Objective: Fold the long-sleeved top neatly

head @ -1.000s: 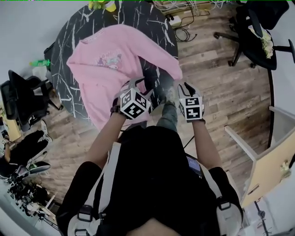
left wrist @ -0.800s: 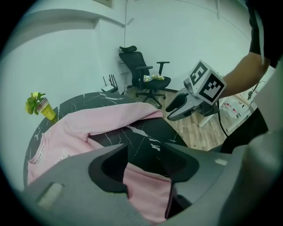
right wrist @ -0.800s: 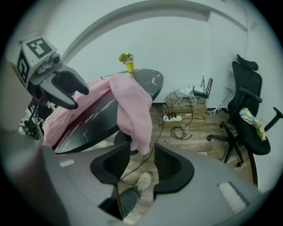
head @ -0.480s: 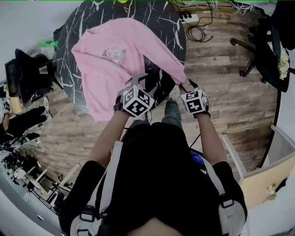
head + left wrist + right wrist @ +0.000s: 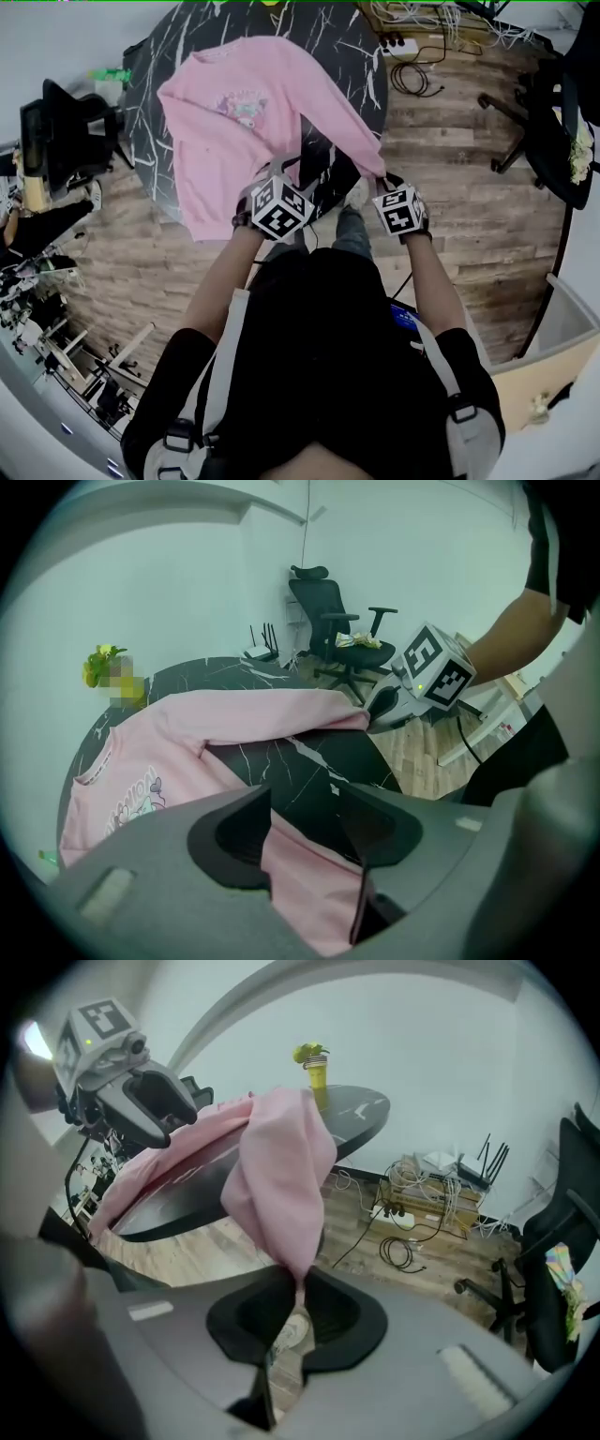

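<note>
Black marbled table (image 5: 187,37) under pink top (image 5: 244,141)

Round black table, one garment and one pot on it.

We note a dark table (image 5: 358,56) with white veining, standing on a wood floor (image 5: 469,187). A pink top (image 5: 234,131) lies spread front-up over most of it, the hem hanging over the near left edge and one sleeve stretched to the near right edge. At the far rim we see a yellow pot (image 5: 317,1074) holding a green plant.
</note>
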Available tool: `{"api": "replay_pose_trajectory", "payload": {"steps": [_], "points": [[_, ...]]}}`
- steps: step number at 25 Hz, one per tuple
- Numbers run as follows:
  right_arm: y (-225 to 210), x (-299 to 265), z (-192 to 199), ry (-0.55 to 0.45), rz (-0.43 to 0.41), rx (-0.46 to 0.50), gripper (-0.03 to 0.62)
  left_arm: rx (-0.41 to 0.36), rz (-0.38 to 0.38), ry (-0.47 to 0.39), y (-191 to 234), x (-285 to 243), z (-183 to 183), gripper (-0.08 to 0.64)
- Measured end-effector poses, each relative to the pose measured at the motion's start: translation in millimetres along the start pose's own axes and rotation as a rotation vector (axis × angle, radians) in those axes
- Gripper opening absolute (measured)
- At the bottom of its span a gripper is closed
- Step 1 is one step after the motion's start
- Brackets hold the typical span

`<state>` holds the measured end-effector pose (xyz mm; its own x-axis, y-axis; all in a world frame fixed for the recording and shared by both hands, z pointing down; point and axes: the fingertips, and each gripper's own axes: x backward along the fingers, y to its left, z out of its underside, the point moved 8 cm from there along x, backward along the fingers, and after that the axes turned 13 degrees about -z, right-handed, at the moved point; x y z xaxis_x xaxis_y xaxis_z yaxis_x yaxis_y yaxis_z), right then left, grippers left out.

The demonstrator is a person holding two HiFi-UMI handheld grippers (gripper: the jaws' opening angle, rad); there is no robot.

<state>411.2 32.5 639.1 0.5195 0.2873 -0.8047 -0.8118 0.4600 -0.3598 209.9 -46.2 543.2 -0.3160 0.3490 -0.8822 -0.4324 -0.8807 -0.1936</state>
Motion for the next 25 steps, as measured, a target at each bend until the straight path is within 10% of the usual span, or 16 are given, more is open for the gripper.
{"api": "replay_pose_trajectory", "payload": {"steps": [17, 25], "points": [[42.3, 82.1, -96.1, -0.14, 0.527, 0.246, 0.02, 0.015, -0.016, -0.093, 35.8, 40.1, 49.2, 0.233], [114.8, 64.5, -202.6, -0.232, 0.549, 0.507, 0.02, 0.14, -0.099, -0.087, 89.7, 67.5, 120.0, 0.233]]}}
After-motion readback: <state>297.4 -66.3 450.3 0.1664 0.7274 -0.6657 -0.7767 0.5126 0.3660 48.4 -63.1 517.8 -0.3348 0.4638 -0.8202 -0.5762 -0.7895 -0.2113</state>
